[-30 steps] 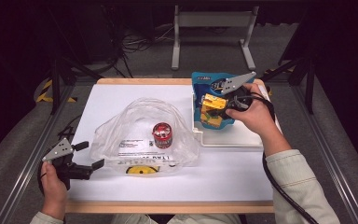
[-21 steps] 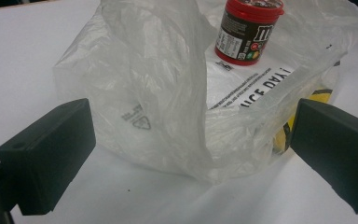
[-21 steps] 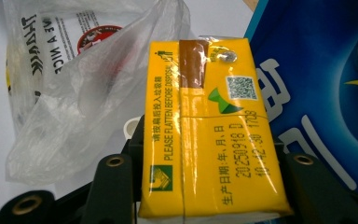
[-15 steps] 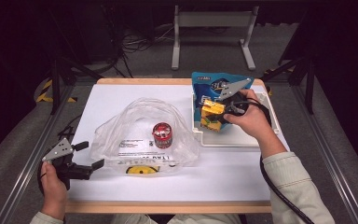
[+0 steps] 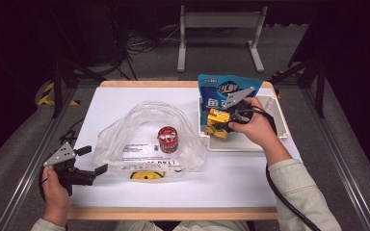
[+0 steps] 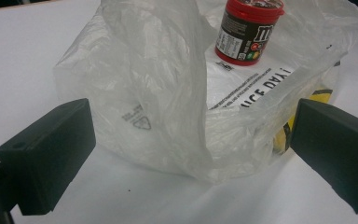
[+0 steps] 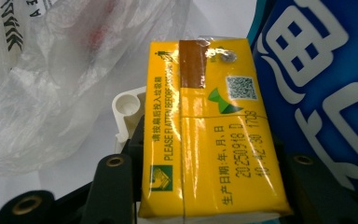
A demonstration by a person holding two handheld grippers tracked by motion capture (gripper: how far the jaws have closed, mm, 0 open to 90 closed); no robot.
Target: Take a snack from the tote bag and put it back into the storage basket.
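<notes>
Tissue pack (image 7: 212, 135): yellow, clamped between the jaws of my right gripper (image 5: 220, 121), in the near left corner of the white tray (image 5: 279, 115).
Long axis: in the right gripper view it runs straight away from me along my jaws, brown tape tab at the far end; in the high view it points left, toward the bag.
Right jaws: pressed on the pack's two long sides, holding it.
Left jaws: my left gripper (image 6: 191, 154) stands open, low over the tabletop (image 5: 125, 103), with the bag's crumpled near edge between the jaws and not pinched.
Plastic bag (image 5: 144, 139): clear, loosely heaped mid-tabletop, just left of the tray.
Red jar (image 6: 247, 30): upright on the bag's printed side, beyond my left jaws.
Blue pouch (image 5: 226, 86): upright in the tray, right beside the pack.
In the way: the tray's left wall and the bag's edge, close by the pack.
Surface: white tabletop with a wooden rim.
Room: dark, grey floor, cables, metal stand behind.
</notes>
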